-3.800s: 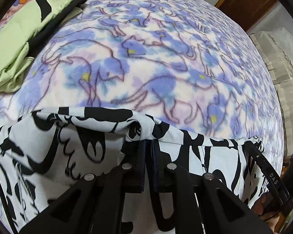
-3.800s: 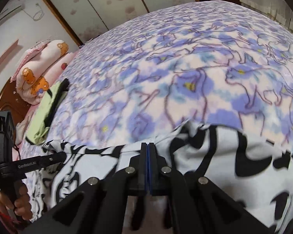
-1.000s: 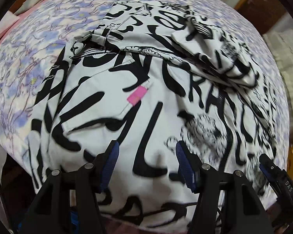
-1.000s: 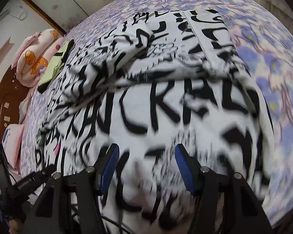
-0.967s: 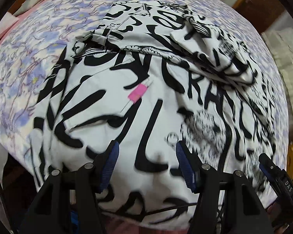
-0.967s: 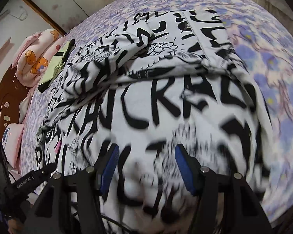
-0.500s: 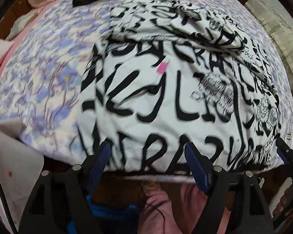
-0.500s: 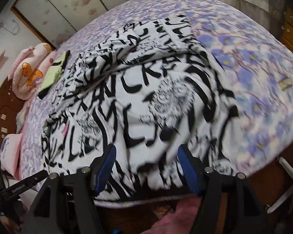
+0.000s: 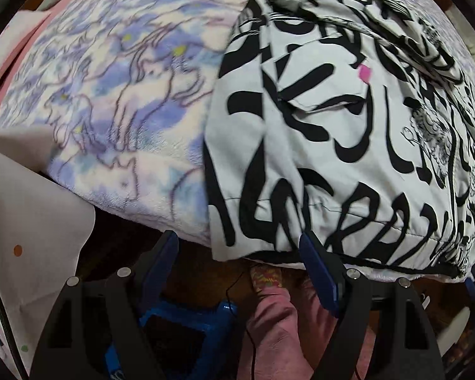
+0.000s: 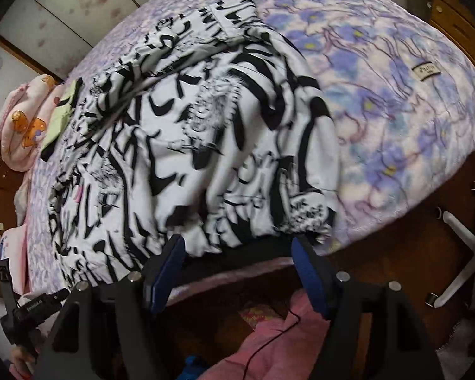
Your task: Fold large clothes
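My left gripper hangs over the near edge of the bed, its blue-padded fingers spread wide with nothing between them; the bottom-left corner of the black-and-white printed garment lies just beyond the gap. My right gripper is also empty, and its jaws are opening further; it sits just off the garment's hem near the other lower corner.

The garment lies spread over the purple cat-print blanket, its hem reaching the bed's near edge. Its far part is bunched and folded over itself. A small pink tag shows on what looks like a chest pocket.

Further up the bed, beside the garment's far left side, lies a folded yellow-green cloth, and beyond it a pink bear-print pillow. A sewn label sits on the blanket to the right. Below both grippers I see my pink trouser legs. A white chair base stands on the floor at the right.
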Demonstrator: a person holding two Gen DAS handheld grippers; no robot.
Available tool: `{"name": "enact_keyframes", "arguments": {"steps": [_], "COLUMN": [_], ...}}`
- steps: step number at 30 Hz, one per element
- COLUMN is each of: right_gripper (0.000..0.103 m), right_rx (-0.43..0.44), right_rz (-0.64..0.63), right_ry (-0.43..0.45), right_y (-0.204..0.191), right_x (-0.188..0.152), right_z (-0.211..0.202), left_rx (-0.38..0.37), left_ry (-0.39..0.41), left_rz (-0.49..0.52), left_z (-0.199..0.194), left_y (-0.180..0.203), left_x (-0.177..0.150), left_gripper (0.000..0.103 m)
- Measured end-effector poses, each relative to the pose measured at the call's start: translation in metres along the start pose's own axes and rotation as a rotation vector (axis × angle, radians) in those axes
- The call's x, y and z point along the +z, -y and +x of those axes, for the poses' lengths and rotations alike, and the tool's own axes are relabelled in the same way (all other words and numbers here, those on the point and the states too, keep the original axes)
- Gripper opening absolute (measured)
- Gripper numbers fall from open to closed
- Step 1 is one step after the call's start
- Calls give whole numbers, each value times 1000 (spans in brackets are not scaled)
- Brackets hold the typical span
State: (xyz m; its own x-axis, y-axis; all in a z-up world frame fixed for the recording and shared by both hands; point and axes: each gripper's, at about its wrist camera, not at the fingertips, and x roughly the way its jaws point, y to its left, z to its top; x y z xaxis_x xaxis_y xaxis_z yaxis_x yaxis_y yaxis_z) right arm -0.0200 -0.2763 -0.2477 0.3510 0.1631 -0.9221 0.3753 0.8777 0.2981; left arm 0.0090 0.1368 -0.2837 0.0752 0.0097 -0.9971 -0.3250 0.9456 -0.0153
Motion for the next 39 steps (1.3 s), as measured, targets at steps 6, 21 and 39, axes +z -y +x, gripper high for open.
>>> {"name": "enact_keyframes", "arguments": {"steps": [6,21,39], "right_gripper": [70,70,38], "right_rx": [21,29,73], "right_rz": [118,332,341], "right_ry": [-34,-154,-166], "right_y": [27,68,57], "right_x": [6,29,31], "right_z": [10,51,51], "left_rx": [-24,-128,-362], "left_ry": [-36,-100,-154], "left_rz": [-27,26,-104], "left_z": [15,49,97], "left_y": [-17,-48,-88], "left_x": [12,39,48], "left_gripper": [78,84,80]}}
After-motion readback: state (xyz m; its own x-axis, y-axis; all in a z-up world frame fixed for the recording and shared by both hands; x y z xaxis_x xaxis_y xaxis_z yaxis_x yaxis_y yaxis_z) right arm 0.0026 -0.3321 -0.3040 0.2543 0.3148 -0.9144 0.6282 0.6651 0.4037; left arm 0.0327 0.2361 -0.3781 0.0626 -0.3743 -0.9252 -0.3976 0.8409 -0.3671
